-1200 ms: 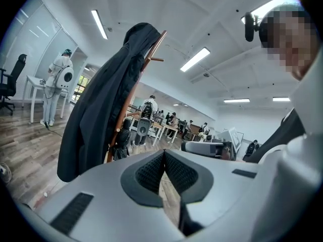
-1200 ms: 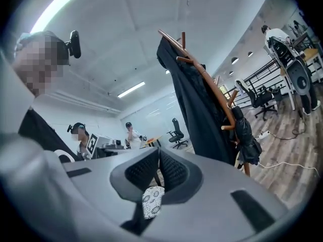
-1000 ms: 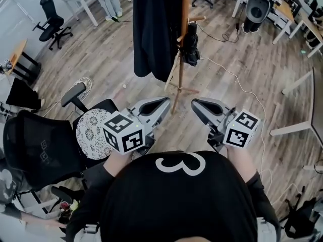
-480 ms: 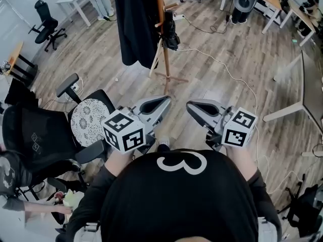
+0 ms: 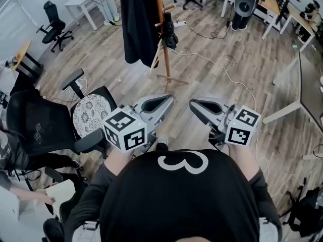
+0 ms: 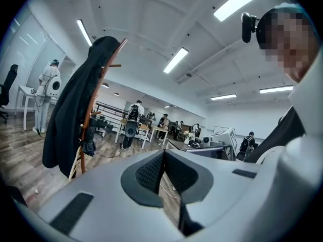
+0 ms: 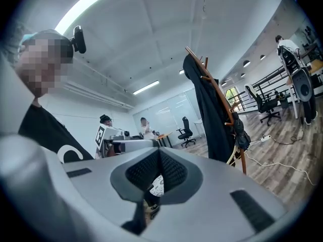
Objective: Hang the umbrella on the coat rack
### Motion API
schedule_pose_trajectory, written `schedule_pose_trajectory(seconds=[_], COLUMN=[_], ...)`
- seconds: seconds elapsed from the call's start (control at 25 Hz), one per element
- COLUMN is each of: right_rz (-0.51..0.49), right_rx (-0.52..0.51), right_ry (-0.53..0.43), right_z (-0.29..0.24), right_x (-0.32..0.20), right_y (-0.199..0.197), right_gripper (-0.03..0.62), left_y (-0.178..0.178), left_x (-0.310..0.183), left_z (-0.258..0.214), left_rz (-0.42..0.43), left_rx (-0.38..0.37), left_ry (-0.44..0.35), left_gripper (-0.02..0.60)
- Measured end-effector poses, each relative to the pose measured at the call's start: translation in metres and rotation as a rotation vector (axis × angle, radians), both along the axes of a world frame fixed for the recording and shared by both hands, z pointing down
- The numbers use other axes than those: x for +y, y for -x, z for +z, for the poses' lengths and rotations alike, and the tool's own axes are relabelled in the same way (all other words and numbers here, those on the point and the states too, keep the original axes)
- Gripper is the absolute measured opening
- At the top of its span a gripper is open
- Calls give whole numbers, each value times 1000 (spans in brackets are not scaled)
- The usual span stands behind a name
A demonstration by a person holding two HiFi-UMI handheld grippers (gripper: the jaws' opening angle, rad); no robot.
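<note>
A wooden coat rack (image 5: 164,44) stands on the wood floor ahead of me, with a dark coat (image 5: 139,24) draped on its left side. A black folded umbrella (image 5: 170,34) hangs from a peg on its right side. My left gripper (image 5: 169,100) and right gripper (image 5: 193,105) are held side by side at my chest, well short of the rack, both shut and empty. In the left gripper view the gripper (image 6: 164,158) shows its pads meeting, with the rack (image 6: 96,100) and umbrella (image 6: 89,141) at the left. In the right gripper view the gripper (image 7: 159,160) is shut too, with the rack (image 7: 222,97) and umbrella (image 7: 241,135) at the right.
A black office chair with a patterned cushion (image 5: 91,117) stands close on my left, another black chair (image 5: 35,130) beside it. A white cable (image 5: 222,69) runs across the floor on the right. A white desk leg (image 5: 285,114) is at the right, more desks and chairs at the back.
The coat rack has slid left and farther off in the head view as I drew back from it. Both grippers stay shut and empty at my chest.
</note>
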State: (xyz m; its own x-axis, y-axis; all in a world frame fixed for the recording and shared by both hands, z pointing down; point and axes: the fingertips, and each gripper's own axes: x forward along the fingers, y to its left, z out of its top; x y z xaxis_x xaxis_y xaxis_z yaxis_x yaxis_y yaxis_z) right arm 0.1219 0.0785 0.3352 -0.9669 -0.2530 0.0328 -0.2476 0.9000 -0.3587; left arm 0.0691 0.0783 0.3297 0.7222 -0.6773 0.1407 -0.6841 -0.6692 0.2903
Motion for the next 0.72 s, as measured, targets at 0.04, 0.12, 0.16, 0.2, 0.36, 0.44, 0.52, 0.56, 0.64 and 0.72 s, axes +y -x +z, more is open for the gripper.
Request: schedule_pose_trajectory(seconds=[0.04, 0.12, 0.16, 0.2, 0.36, 0.44, 0.52, 0.56, 0.64, 0.72], right_rz=[-3, -12, -16, -17, -10, -11, -10, -12, -20, -27], right_rx=[-5, -31, -45, -52, -45, -55, -56, -54, -51, -47], right_ry=[0, 7, 11, 11, 1, 11, 13, 12, 8, 3], right_z=[-1, -4, -6, -6, -2, -2, -1, 0, 2, 4], right_x=[5, 14, 18, 22, 28, 31, 37, 41, 49, 58], right_y=[-3, -7, -9, -11, -21, -23, -22, -22, -21, -19], right_gripper=[26, 25, 26, 26, 25, 26, 26, 26, 26, 26], left_y=[-3, -7, -8, -9, -16, -18, -18, -18, -17, -16], left_x=[5, 14, 18, 21, 27, 29, 35, 39, 47, 56], left_z=[0, -1, -1, -1, 2, 3, 3, 3, 4, 4], left_rz=[1, 4, 4, 2, -7, -5, -1, 0, -1, -4], left_rx=[-3, -9, -12, -13, -11, -13, -11, -8, -3, -2], left_ry=[-1, -4, -6, -7, -6, -3, -2, -3, -4, -7], left_gripper=[15, 15, 15, 15, 15, 15, 15, 15, 15, 15])
